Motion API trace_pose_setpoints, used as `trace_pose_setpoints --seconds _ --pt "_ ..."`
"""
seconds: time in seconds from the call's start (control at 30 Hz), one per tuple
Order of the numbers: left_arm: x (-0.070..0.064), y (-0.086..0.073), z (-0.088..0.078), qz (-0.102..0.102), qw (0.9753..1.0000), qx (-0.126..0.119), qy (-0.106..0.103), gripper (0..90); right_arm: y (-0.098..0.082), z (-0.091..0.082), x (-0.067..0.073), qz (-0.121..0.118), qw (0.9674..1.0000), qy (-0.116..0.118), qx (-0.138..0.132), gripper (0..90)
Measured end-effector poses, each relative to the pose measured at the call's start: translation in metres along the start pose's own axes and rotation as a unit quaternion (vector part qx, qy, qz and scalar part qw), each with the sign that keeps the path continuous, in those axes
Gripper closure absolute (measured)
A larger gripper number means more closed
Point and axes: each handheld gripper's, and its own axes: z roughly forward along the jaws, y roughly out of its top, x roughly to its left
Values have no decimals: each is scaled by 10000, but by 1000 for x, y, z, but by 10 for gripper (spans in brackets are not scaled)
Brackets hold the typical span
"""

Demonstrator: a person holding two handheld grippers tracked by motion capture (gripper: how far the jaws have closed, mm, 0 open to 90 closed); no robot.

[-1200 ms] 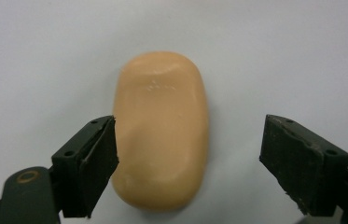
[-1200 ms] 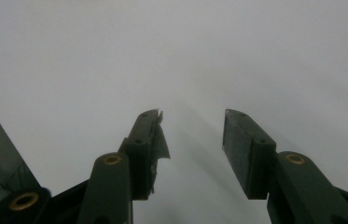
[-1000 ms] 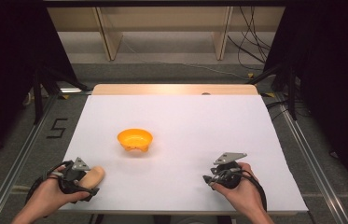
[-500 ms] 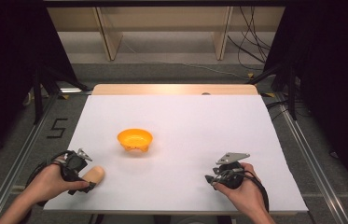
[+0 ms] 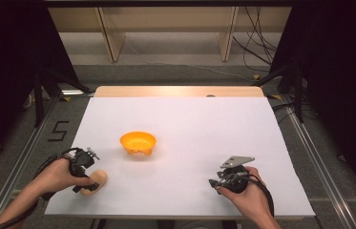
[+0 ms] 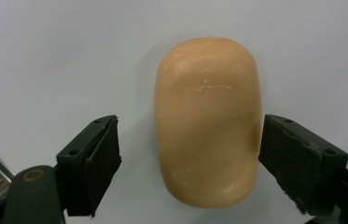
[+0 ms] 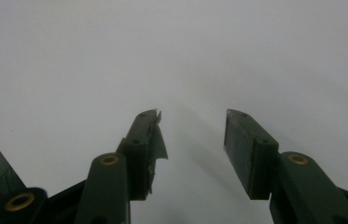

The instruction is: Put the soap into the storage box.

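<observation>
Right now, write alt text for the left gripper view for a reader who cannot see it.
A smooth tan oval bread roll lies on a white table, between the two open black jaws of the left gripper. One jaw stands close against the roll's side; the other stands apart from it.

lab | white-covered table [image 5: 204,124] | black curtains [image 5: 8,62] | floor cables [image 5: 256,52]
</observation>
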Motion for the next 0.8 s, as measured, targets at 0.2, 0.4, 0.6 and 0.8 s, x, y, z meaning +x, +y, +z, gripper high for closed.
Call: trace_pose_setpoints --seconds 0.2,0.4,0.6,0.8 --pt "-4 8 9 -52 9999 81 -52 195 0 1 0 58 10000 19 -55 544" --pt "-7 12 17 -147 9996 243 -79 193 -1 2 0 0 10000 -7 -85 542" --pt "-8 15 21 -218 9993 295 -53 206 0 2 0 58 10000 26 -50 539" --pt "-7 16 26 -265 9987 399 -160 247 0 2 0 58 10000 30 -14 537"
